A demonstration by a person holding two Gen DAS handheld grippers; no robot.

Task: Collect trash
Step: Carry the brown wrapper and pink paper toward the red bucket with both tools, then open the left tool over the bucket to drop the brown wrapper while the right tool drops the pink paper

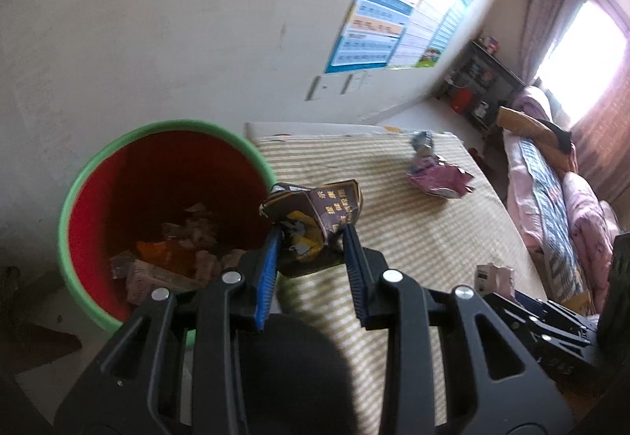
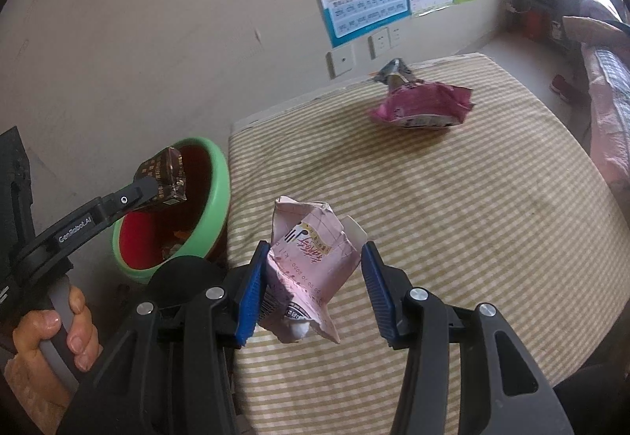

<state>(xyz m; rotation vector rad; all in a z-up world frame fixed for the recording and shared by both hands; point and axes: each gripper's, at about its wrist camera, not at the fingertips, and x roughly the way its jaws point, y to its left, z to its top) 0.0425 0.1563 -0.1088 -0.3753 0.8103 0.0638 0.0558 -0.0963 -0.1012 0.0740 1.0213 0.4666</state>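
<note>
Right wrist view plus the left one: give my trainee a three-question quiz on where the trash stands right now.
1. True or false: the left gripper is shut on a brown carton.
2. What does the right gripper have between its fingers?
A. a pink carton
B. a glass bottle
C. nothing
3. Fill in: the magenta wrapper lies on the striped ____, far from the bin.

Key
1. True; in the right wrist view the brown carton hangs over the bin's rim.
2. A; the left pad presses it, though the right pad shows a small gap.
3. Mattress.
</note>
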